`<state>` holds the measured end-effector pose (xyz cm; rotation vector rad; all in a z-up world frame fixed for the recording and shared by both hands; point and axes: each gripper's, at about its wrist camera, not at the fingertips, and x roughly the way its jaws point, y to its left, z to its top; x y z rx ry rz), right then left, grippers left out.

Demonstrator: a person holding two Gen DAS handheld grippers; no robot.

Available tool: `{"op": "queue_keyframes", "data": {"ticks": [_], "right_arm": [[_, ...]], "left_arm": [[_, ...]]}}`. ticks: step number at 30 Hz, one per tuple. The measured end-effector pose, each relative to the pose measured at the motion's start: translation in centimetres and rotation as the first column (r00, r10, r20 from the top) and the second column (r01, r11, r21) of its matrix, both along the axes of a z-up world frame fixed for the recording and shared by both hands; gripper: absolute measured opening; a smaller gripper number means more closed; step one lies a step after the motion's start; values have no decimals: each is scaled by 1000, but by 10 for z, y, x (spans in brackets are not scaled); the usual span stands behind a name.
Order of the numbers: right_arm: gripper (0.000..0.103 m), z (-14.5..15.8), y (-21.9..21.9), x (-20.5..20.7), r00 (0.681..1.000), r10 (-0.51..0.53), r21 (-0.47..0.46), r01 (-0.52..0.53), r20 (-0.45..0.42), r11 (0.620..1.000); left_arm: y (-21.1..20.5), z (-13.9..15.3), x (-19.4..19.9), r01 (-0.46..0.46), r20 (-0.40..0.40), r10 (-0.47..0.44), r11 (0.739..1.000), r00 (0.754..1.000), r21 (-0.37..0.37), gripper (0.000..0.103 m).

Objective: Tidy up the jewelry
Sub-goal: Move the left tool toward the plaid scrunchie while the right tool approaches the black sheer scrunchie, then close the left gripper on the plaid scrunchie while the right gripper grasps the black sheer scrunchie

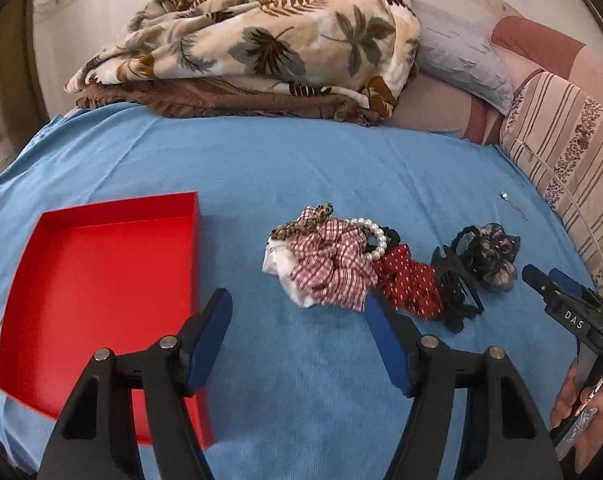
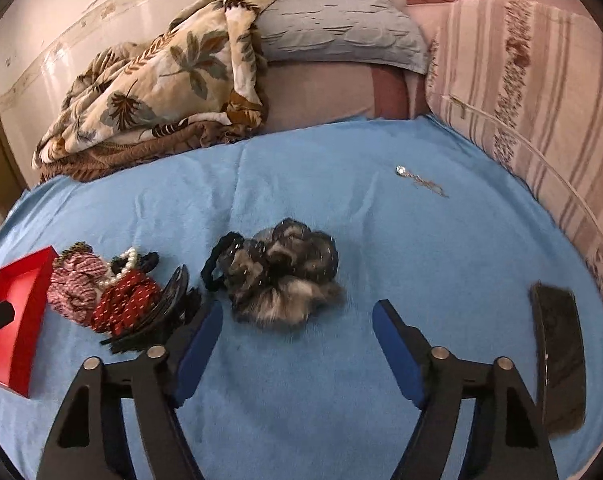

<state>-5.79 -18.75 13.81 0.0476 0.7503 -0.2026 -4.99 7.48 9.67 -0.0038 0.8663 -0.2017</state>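
Scrunchies [image 1: 341, 268] and a pearl bracelet [image 1: 375, 238] lie heaped at centre frame on the blue sheet [image 1: 301, 168], right of the empty red box [image 1: 101, 280], while left gripper [image 1: 299, 312] and right gripper [image 2: 297, 320] hover with jaws apart, holding nothing.

We see an open, empty red box [image 1: 97, 280] lying flat on the bed's blue sheet [image 1: 301, 168]. Beside it lies a heap: a checked scrunchie [image 1: 333, 268], a pearl bracelet [image 1: 375, 238], a red dotted scrunchie [image 1: 409, 284], a black claw clip [image 1: 457, 276], then a dark lace scrunchie [image 2: 285, 268]. A small silver pendant [image 2: 401, 170] lies apart.
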Motion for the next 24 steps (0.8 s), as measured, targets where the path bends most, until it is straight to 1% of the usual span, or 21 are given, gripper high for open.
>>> {"op": "queue_keyframes", "data": {"ticks": [1, 3, 5, 8, 10, 12, 13, 14, 15, 16, 17, 20, 21, 23, 24], "right_arm": [[77, -2, -1, 7, 1000, 8, 8, -8, -8, 1000], [73, -7, -2, 21, 999, 26, 23, -26, -30, 999], [73, -13, -2, 31, 998, 34, 23, -33, -53, 999], [73, -21, -2, 39, 995, 50, 42, -47, -82, 998], [70, -23, -2, 39, 995, 61, 45, -58, -84, 997], [65, -25, -3, 41, 994, 62, 37, -59, -87, 998], [63, -26, -4, 42, 994, 64, 48, -60, -90, 997], [57, -27, -5, 43, 993, 68, 58, -63, -94, 996], [39, -28, -5, 43, 992, 75, 70, -69, -98, 995], [30, -30, -5, 45, 990, 92, 93, -82, -107, 992], [15, -30, -5, 46, 989, 100, 104, -88, -112, 991], [6, -27, -5, 41, 991, 100, 110, -90, -90, 990], [2, -24, -6, 40, 992, 99, 112, -90, -79, 990], [1, -17, -8, 33, 994, 96, 124, -89, -48, 988], [1, -14, -9, 31, 995, 92, 137, -87, -37, 987]], "left_arm": [[-4, -3, 8, 2, -9, -2, 1000, 1000, 7, 68], [-10, -9, 18, 13, -31, -13, 1000, 999, 4, 68], [-17, -17, 32, 23, -60, -23, 1000, 998, 0, 68], [-26, -26, 47, 31, -74, -30, 999, 997, 14, 68], [-31, -30, 55, 39, -81, -38, 999, 996, 19, 68], [-34, -35, 62, 46, -99, -45, 999, 994, 6, 68], [-36, -38, 66, 43, -110, -44, 999, 993, -4, 65], [-37, -40, 69, 43, -119, -44, 999, 992, -11, 57], [-38, -43, 70, 43, -133, -44, 999, 990, -11, 35], [-39, -45, 72, 41, -152, -42, 999, 988, -9, 23], [-39, -46, 72, 42, -162, -44, 999, 986, -16, 14], [-37, -38, 63, 47, -151, -55, 998, 987, -52, 12], [-36, -32, 58, 58, -151, -69, 995, 986, -76, 12], [-32, -20, 47, 90, -161, -113, 985, 981, -146, 12], [-28, -13, 39, 113, -167, -149, 972, 975, -207, 12]]}}
